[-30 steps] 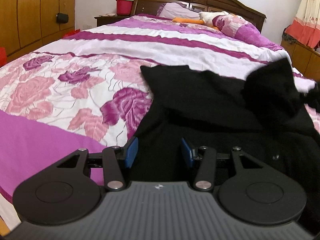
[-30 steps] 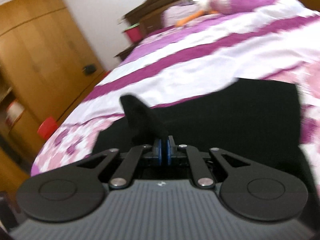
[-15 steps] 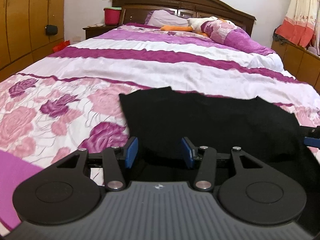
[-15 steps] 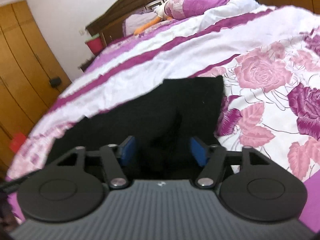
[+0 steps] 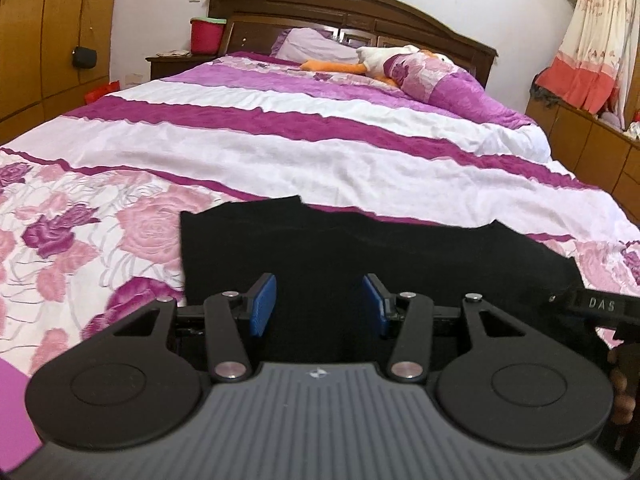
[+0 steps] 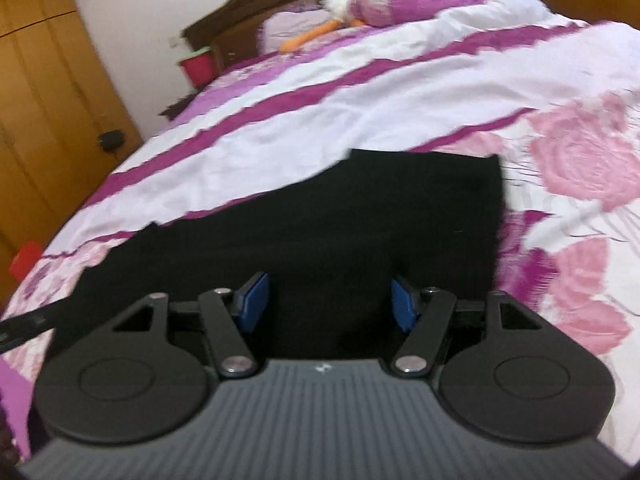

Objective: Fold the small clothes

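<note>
A black garment [image 5: 360, 256] lies spread flat on the floral bedspread [image 5: 120, 232], just beyond both grippers. My left gripper [image 5: 319, 305] hovers over its near edge, jaws open, with only cloth below the blue pads [image 5: 262, 304]. My right gripper [image 6: 328, 307] hangs over the same black garment [image 6: 360, 220], jaws open and nothing pinched between them. At the right edge of the left wrist view, a finger of the right gripper [image 5: 592, 304] shows, with a person's hand [image 5: 620, 376] below it. The garment's near part is hidden under the gripper bodies.
The bed runs back to a dark wooden headboard [image 5: 360, 12], with a plush duck [image 5: 376, 60] and a pillow [image 5: 316, 42]. A red bucket [image 5: 206, 34] stands on the nightstand. Wooden wardrobes [image 5: 48, 32] line the left. A low cabinet [image 5: 592, 140] and curtain [image 5: 584, 60] are on the right.
My right gripper was shut on a raised fold of the black garment, then let it go and now stands open. The garment dropped flat. My left gripper drew back, still open.
</note>
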### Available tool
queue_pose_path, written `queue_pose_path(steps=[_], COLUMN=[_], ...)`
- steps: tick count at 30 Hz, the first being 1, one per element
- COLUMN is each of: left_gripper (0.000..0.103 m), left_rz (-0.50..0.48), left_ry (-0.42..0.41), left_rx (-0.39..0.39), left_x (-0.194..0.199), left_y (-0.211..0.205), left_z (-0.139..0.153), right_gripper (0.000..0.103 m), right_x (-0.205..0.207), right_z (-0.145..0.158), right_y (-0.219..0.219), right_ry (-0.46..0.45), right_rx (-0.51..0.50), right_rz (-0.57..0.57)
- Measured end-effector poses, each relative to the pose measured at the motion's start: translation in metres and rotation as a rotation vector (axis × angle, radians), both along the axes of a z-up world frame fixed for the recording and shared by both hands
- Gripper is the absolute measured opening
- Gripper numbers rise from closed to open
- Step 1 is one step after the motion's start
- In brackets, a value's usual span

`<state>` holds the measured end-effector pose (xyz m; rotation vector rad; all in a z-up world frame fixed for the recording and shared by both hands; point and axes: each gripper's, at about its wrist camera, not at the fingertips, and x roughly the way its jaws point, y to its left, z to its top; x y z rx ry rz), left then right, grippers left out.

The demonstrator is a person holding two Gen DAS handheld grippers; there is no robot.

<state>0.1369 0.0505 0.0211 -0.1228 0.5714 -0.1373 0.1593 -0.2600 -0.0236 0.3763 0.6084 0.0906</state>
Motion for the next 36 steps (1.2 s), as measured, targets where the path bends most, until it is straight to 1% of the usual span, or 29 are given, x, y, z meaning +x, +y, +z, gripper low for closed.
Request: queue_pose_path(steps=[1,2,3,4,6,9,11,13,15,16,17,19,20,22,24,27,33,36], left_gripper=[0.054,0.054,0.054,0.054,0.054,0.055,0.055,0.055,0.056,0.057,0.058,0.058,0.058,0.058,0.059,0.059,0.059,0.059], left_rz=[0.000,0.003,0.007,0.008,0.005,0.011,0.047,0.071,0.058,0.051,0.046,0.047,0.047,0.046,0.046,0.047,0.049,0.058], left_ry=[-0.006,-0.010,-0.018,-0.027,-0.055,-0.107,-0.067,-0.023,-0.031,-0.037,-0.037,-0.034,-0.033,-0.040,-0.043,-0.044,-0.043,-0.034], left_rx=[-0.001,0.001,0.004,0.003,-0.005,-0.016,0.008,0.010,0.028,0.018,-0.007,-0.060,-0.069,-0.056,-0.044,-0.057,-0.036,-0.023], left_x=[0.001,0.002,0.003,0.004,0.008,0.022,0.039,0.053,0.057,0.059,0.061,0.065,0.066,0.066,0.065,0.065,0.065,0.062], left_y=[-0.002,-0.005,-0.007,-0.008,-0.010,-0.010,-0.011,-0.007,-0.005,-0.002,0.001,0.009,0.011,0.008,0.006,0.008,0.004,0.003], left_z=[-0.001,-0.001,-0.001,0.000,0.001,-0.008,-0.021,-0.035,-0.049,-0.055,-0.060,-0.065,-0.066,-0.068,-0.069,-0.070,-0.068,-0.063], right_gripper=[0.052,0.036,0.014,0.013,0.013,0.013,0.013,0.013,0.013,0.013,0.013,0.013,0.013,0.013,0.013,0.013,0.013,0.014], right_x=[-0.001,-0.001,-0.002,-0.003,-0.010,-0.018,-0.013,-0.005,0.001,0.005,0.008,0.010,0.010,0.008,0.005,0.003,0.005,0.003], right_z=[0.001,0.003,0.005,0.009,0.024,0.046,0.049,0.039,0.022,0.010,0.000,-0.016,-0.019,-0.022,-0.025,-0.027,-0.030,-0.029], right_y=[0.003,0.004,0.006,0.007,0.005,-0.001,-0.005,-0.009,-0.017,-0.020,-0.020,-0.023,-0.024,-0.025,-0.022,-0.017,-0.029,-0.029], right_ry=[-0.009,-0.015,-0.020,-0.031,-0.088,-0.165,-0.166,-0.129,-0.083,-0.059,-0.042,-0.045,-0.052,-0.064,-0.086,-0.108,-0.109,-0.111], right_rx=[-0.002,-0.012,-0.034,-0.052,-0.063,-0.091,-0.132,-0.185,-0.177,-0.170,-0.178,-0.186,-0.179,-0.170,-0.198,-0.233,-0.143,-0.133], right_rz=[0.011,0.014,0.014,0.019,0.020,-0.015,-0.039,-0.070,-0.085,-0.084,-0.078,-0.059,-0.056,-0.059,-0.057,-0.057,-0.059,-0.062])
